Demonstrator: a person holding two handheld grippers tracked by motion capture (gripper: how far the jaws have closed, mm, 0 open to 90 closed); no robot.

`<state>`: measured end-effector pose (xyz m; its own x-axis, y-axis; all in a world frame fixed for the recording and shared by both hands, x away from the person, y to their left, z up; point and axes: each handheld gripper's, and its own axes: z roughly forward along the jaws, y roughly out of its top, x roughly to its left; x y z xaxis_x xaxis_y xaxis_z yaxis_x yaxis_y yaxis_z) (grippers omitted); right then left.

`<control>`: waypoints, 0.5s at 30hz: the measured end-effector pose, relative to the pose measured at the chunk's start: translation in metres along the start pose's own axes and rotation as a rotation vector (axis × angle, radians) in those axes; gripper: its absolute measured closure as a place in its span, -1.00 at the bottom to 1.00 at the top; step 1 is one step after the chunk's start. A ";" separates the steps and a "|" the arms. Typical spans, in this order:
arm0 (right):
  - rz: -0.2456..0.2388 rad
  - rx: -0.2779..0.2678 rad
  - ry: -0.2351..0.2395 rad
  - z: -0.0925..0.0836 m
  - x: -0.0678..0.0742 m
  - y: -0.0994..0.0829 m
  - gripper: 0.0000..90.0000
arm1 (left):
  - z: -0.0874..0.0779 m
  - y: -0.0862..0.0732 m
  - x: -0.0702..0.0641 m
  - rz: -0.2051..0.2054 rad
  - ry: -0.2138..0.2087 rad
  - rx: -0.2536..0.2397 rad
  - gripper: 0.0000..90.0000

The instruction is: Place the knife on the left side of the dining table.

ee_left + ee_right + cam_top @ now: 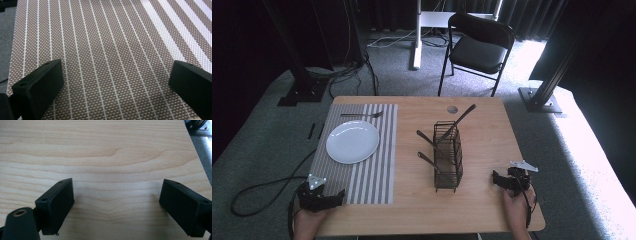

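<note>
At lower left, the left gripper (pixel 323 196) rests over the striped placemat (pixel 362 175), fingers spread and empty. At lower right, the right gripper (pixel 504 181) sits on the bare table (pixel 482 150) just right of the wire cutlery basket (pixel 448 156), fingers spread.

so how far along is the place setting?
Looks done: plate on the striped mat, one fork laid beyond the plate. In hand: nothing; left gripper stands open over the mat, right gripper open over bare table. Likely left: three utensils in the wire caddy, probably next to go beside the plate.
</note>
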<state>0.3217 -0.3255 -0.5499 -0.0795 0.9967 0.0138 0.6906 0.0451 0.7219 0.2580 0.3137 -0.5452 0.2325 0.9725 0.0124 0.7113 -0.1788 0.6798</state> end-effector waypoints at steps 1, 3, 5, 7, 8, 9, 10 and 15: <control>0.000 0.000 0.000 0.000 0.000 0.000 -0.74 | 0.000 0.000 0.000 0.000 0.000 0.000 -1.00; 0.000 0.000 0.000 0.000 0.000 0.000 -0.74 | 0.000 -0.001 0.000 0.004 -0.004 -0.014 -1.00; 0.000 0.000 0.000 0.000 0.000 0.000 -0.74 | 0.000 -0.001 0.001 0.004 -0.004 -0.014 -1.00; 0.000 0.000 0.000 0.000 0.000 0.000 -0.74 | 0.000 -0.001 0.000 0.005 -0.003 -0.013 -1.00; 0.000 0.000 0.000 0.000 0.000 0.000 -0.74 | 0.000 -0.001 0.000 0.005 -0.003 -0.013 -1.00; 0.000 0.000 0.000 0.000 0.000 0.000 -0.74 | 0.000 -0.001 0.000 0.005 -0.003 -0.013 -1.00; 0.000 0.000 0.000 0.000 0.000 0.000 -0.74 | 0.000 -0.001 0.000 0.005 -0.004 -0.013 -1.00; 0.000 -0.001 -0.001 0.000 0.000 0.000 -0.74 | 0.000 0.000 0.001 0.008 -0.007 -0.002 -1.00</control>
<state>0.3217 -0.3254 -0.5499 -0.0793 0.9968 0.0132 0.6902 0.0453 0.7222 0.2582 0.3146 -0.5454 0.2431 0.9699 0.0132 0.7081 -0.1867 0.6810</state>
